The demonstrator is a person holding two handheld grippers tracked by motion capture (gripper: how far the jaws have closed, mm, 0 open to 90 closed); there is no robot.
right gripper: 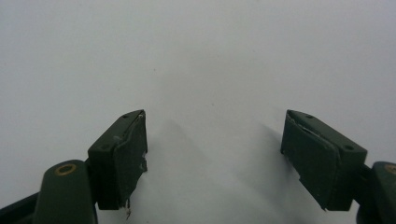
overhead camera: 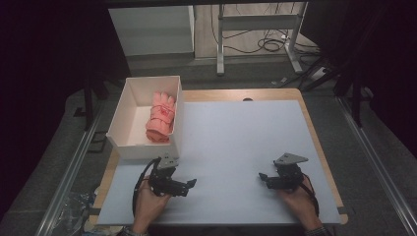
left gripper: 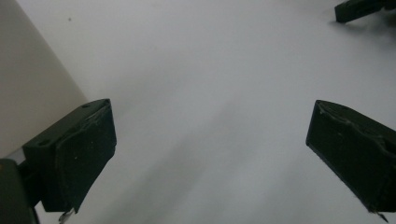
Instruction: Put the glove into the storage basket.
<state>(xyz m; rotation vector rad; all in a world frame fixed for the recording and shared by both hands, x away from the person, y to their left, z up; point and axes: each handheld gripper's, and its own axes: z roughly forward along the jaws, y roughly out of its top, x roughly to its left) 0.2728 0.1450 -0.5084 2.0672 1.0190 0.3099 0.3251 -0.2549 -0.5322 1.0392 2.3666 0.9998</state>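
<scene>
The left gripper rests low over the near-left part of the pale mat, held in the person's left hand, its tips pointing right toward the middle. In the left gripper view its 2 black jaws stand wide apart with only bare mat between them, so it holds nothing; the white wall of the box rises along the left edge, just beside the left jaw, and the tip of the other gripper shows at the top right corner.

The right gripper sits at the near-right of the mat in the right hand, tips pointing left. In the right gripper view its 2 jaws are also spread, empty, with plain mat in the gap. The 2 grippers face each other, well apart.

The white box stands at the far-left of the table, its near corner just beyond the left gripper. Inside it lies a pink glove, rolled or bundled, against the right wall, its cuff end toward the near side. Neither gripper touches the box or the glove.
</scene>
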